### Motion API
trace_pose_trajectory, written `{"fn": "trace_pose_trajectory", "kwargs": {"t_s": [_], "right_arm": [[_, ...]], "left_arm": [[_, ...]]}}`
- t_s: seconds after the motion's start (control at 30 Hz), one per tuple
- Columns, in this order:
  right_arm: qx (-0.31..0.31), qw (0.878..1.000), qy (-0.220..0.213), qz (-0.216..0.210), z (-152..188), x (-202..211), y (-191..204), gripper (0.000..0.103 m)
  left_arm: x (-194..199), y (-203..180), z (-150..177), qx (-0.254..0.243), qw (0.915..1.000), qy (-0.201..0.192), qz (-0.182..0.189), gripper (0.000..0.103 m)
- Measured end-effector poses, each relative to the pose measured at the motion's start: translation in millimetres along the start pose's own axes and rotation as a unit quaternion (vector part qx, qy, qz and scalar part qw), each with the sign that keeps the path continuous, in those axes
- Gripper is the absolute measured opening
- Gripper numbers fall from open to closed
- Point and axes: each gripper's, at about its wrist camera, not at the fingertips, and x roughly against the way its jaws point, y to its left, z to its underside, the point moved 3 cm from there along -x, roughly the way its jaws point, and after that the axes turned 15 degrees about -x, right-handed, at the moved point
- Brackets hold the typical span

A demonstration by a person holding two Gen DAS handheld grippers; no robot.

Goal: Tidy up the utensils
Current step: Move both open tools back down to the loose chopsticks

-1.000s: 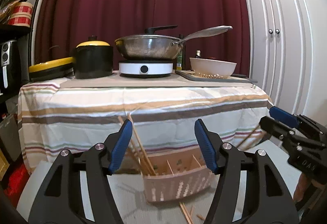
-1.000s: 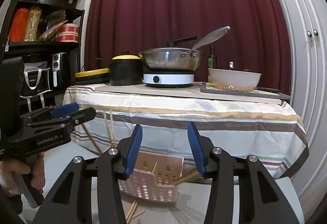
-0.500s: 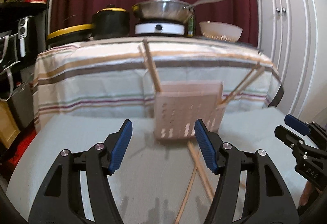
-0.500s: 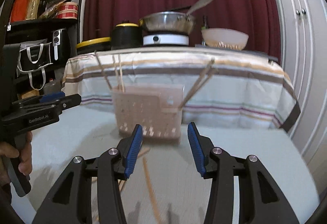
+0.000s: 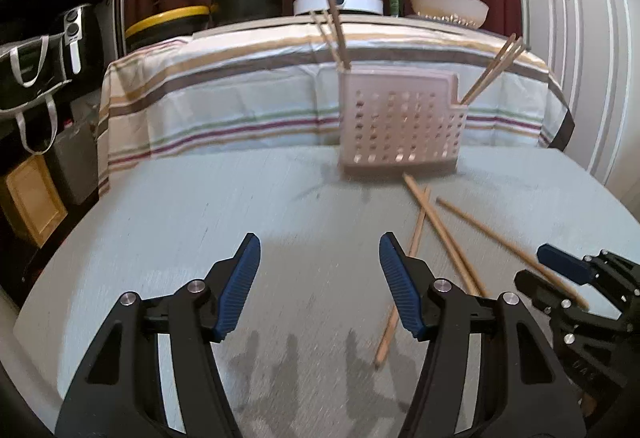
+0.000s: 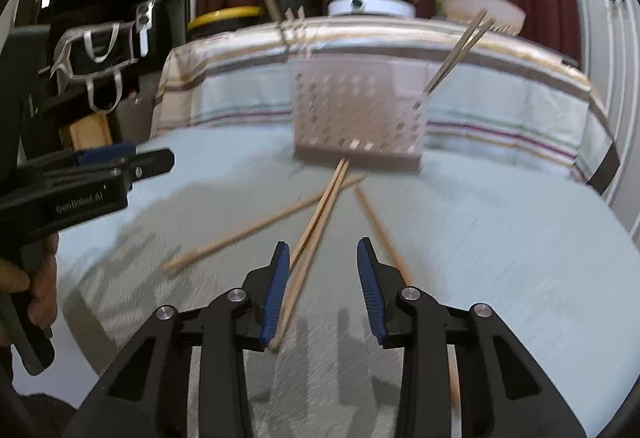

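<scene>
Holding upright chopsticks, the pink basket faces both empty, parted tools.

Worktop lay bare left of the loose chopsticks. Perforated holder blocked the far edge; striped-cloth table stood close behind. Shelving crowded the left side.

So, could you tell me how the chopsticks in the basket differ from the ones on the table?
The basket chopsticks stand tilted, lower ends hidden inside the basket; the table chopsticks lie flat in full view. The former sit in groups at the basket's two ends; the latter are scattered and crossing. All look like plain wood.
</scene>
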Motion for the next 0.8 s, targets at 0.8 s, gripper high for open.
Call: {"fn": "trace_pose_trajectory", "kwargs": {"t_s": [0.8], "right_arm": [[-0.003, 0.998, 0.062, 0.021, 22.8, -11.8, -2.0, 0.007]], "left_arm": [[-5.2, -35.9, 23.5, -0.011, 0.9983, 0.025, 0.051, 0.059]]}}
